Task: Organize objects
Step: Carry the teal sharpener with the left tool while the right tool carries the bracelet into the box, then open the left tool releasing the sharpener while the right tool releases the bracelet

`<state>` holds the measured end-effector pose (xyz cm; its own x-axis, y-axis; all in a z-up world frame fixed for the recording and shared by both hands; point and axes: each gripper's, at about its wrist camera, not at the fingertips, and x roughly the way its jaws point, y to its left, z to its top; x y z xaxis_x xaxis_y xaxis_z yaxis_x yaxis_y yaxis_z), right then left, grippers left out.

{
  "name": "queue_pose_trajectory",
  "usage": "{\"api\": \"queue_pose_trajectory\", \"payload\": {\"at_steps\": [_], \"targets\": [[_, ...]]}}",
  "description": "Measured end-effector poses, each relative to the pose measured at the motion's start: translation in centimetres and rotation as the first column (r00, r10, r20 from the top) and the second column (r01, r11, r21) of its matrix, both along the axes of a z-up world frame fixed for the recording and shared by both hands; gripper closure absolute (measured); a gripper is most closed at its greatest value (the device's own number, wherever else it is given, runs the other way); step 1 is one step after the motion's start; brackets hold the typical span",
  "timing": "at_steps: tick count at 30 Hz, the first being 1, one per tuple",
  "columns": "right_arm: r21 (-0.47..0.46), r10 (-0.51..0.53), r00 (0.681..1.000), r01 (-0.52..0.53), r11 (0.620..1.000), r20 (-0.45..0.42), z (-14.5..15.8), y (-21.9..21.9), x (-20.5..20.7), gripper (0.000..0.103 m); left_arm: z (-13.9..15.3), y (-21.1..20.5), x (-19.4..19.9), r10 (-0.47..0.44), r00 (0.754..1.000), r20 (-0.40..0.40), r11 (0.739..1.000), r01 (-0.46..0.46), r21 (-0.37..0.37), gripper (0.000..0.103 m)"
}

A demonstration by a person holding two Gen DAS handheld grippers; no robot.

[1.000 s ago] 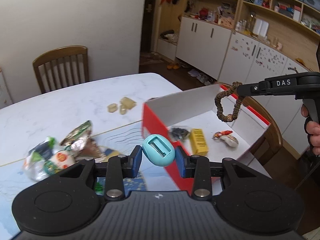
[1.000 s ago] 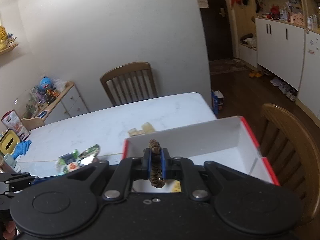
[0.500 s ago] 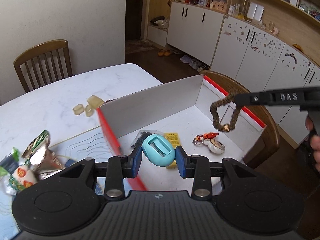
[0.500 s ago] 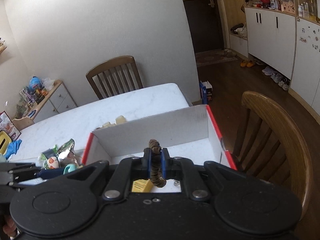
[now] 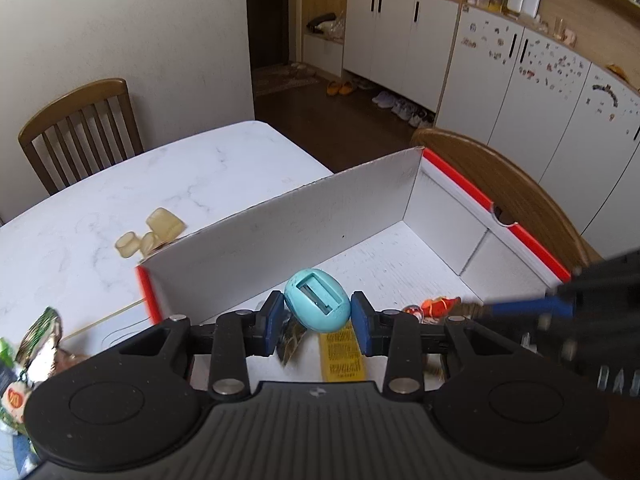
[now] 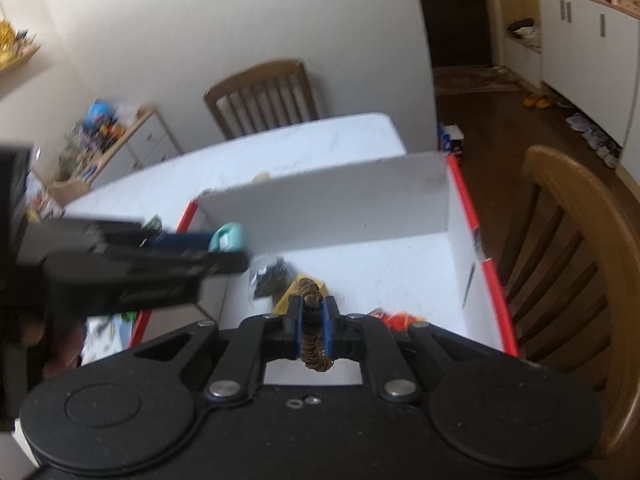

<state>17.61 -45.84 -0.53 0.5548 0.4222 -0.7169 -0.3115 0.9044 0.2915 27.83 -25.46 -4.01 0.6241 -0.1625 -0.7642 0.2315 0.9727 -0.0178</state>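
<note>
Hovering over box (image 5: 456, 172): left gripper (image 5: 318, 317) clenched on blue egg (image 5: 318, 300), right gripper (image 6: 312, 330) pinching bracelet (image 6: 313, 320) (loop dangling below); box floor directly beneath both.

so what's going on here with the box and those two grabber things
A person is sorting small items into a white box with red edges on the table. The left hand-held gripper holds a light blue egg-shaped object over the box. The right hand-held gripper is clamped on a brown beaded bracelet, also above the box. A yellow pack and an orange trinket already lie inside.
</note>
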Motion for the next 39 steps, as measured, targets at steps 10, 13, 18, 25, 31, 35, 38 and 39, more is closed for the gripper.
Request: {"api": "queue_pose_trajectory", "payload": {"at_steps": [10,13,18,25,31,35,38,39], "targets": [[-0.09,0.089,0.993,-0.096,0.991,-0.082,-3.0,1.6,1.2,0.094,-3.1,-2.4,4.5,-0.001,0.996,-0.085,0.998,0.006,0.055,0.067],[-0.102,0.101,0.99,-0.11,0.989,-0.095,-3.5,1.6,1.4,0.094,-3.8,-2.9,5.6,-0.002,0.994,-0.108,0.998,0.01,0.068,0.067],[-0.106,0.117,0.988,-0.128,0.986,-0.102,-3.9,1.4,1.5,0.094,-5.3,-3.6,7.2,0.003,0.986,-0.165,0.996,0.012,0.09,0.067],[-0.079,0.149,0.982,-0.159,0.984,-0.12,-4.4,1.0,1.5,0.093,-6.8,-4.1,8.3,0.027,0.973,-0.23,0.993,0.0,0.119,0.067],[-0.063,0.158,0.979,-0.167,0.984,-0.129,-4.3,0.6,1.4,0.089,-7.5,-4.2,8.5,0.04,0.963,-0.265,0.992,-0.007,0.122,0.067],[-0.054,0.164,0.978,-0.172,0.984,-0.131,-4.3,0.4,1.4,0.084,-7.4,-4.2,8.4,0.039,0.962,-0.269,0.993,-0.007,0.121,0.067],[-0.052,0.166,0.977,-0.174,0.983,-0.13,-4.2,0.3,1.3,0.083,-7.2,-4.2,8.2,0.044,0.965,-0.26,0.992,-0.012,0.124,0.06],[-0.051,0.168,0.977,-0.176,0.983,-0.131,-4.2,0.3,1.4,0.082,-7.1,-4.0,8.1,0.049,0.966,-0.256,0.993,-0.019,0.12,0.054]]}}
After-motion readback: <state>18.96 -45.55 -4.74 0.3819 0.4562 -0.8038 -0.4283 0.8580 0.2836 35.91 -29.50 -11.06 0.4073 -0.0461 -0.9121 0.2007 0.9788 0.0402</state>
